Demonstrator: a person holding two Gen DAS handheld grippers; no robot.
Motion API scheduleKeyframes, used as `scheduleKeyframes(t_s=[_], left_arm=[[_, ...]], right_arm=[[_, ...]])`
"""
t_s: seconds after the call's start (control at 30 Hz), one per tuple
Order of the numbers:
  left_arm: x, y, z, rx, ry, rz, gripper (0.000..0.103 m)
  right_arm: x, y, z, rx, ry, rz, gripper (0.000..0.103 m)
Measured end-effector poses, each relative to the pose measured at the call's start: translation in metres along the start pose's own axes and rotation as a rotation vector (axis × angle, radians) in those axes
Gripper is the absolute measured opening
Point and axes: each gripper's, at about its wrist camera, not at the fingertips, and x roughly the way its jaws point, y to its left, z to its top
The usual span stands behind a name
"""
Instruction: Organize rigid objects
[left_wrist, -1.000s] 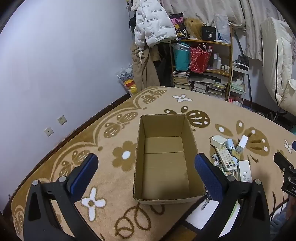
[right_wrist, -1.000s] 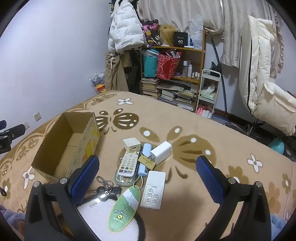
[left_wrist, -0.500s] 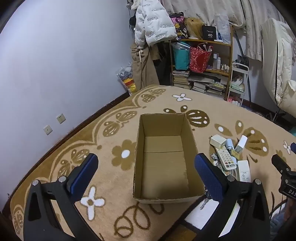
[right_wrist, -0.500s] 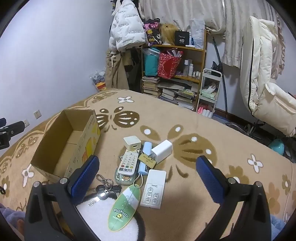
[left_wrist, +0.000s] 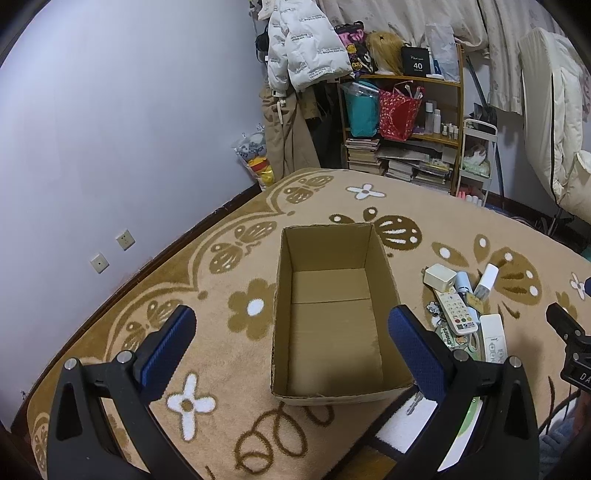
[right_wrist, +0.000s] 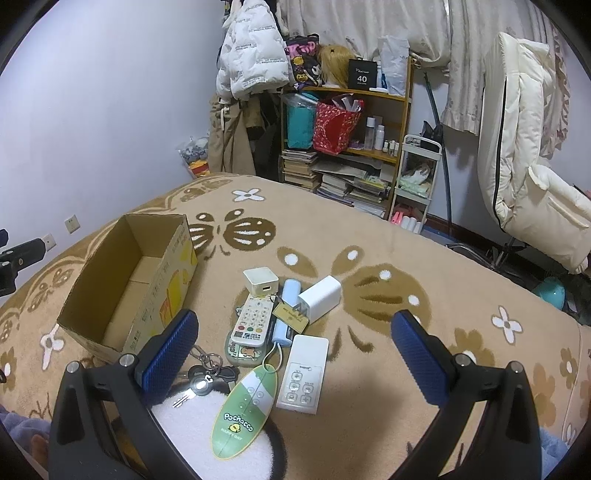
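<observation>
An empty open cardboard box (left_wrist: 334, 325) stands on the patterned carpet; it shows in the right wrist view (right_wrist: 122, 291) at the left. My left gripper (left_wrist: 291, 343) is open and empty, held above the box's near end. To the box's right lies a pile: a keypad remote (right_wrist: 251, 321), a flat white remote (right_wrist: 303, 373), a white cube charger (right_wrist: 260, 282), a white adapter (right_wrist: 319, 299), a blue tube (right_wrist: 286, 314), keys (right_wrist: 207, 373) and a green oval tag (right_wrist: 245, 410). My right gripper (right_wrist: 295, 354) is open and empty above the pile.
A cluttered wooden shelf (right_wrist: 351, 136) with books and bags stands at the back wall. Hanging coats (right_wrist: 255, 66) are at its left. A white padded chair (right_wrist: 528, 166) is at the right. A white fluffy item (right_wrist: 207, 439) lies under the keys.
Both views have shifted very slightly; the box and the pile lie as before. Both grippers stay open.
</observation>
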Motion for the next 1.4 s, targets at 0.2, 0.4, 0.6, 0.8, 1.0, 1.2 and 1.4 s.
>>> scheduleKeyframes(t_s=[0.2, 0.4, 0.6, 0.8, 1.0, 1.2, 1.4], left_arm=[[0.0021, -0.0005, -0.0009, 0.002, 0.004, 0.002, 0.103], [0.0028, -0.0001, -0.0012, 0.004, 0.005, 0.004, 0.103], [0.0046, 0.0002, -0.0019, 0.01, 0.008, 0.013, 0.103], [0.0048, 0.0004, -0.0031, 0.022, 0.009, 0.026, 0.103], [0.0047, 0.0008, -0.0032, 0.026, 0.009, 0.028, 0.103], [0.0059, 0.0018, -0.0049, 0.019, 0.02, 0.029, 0.103], [0.0053, -0.005, -0.0033, 0.046, 0.024, 0.039, 0.103]], right_arm=[[-0.0016, 0.0001, 0.0011, -0.002, 0.001, -0.002, 0.103], [0.0001, 0.0008, 0.0003, -0.003, 0.002, -0.002, 0.103], [-0.0015, 0.0008, 0.002, -0.005, 0.003, -0.004, 0.103], [-0.0031, 0.003, 0.0047, -0.007, 0.001, -0.006, 0.103], [0.0009, -0.0001, -0.0004, 0.001, 0.005, 0.006, 0.103], [-0.0004, -0.0022, -0.0011, -0.005, 0.011, 0.008, 0.103], [-0.0012, -0.002, -0.0019, -0.01, 0.01, 0.007, 0.103]])
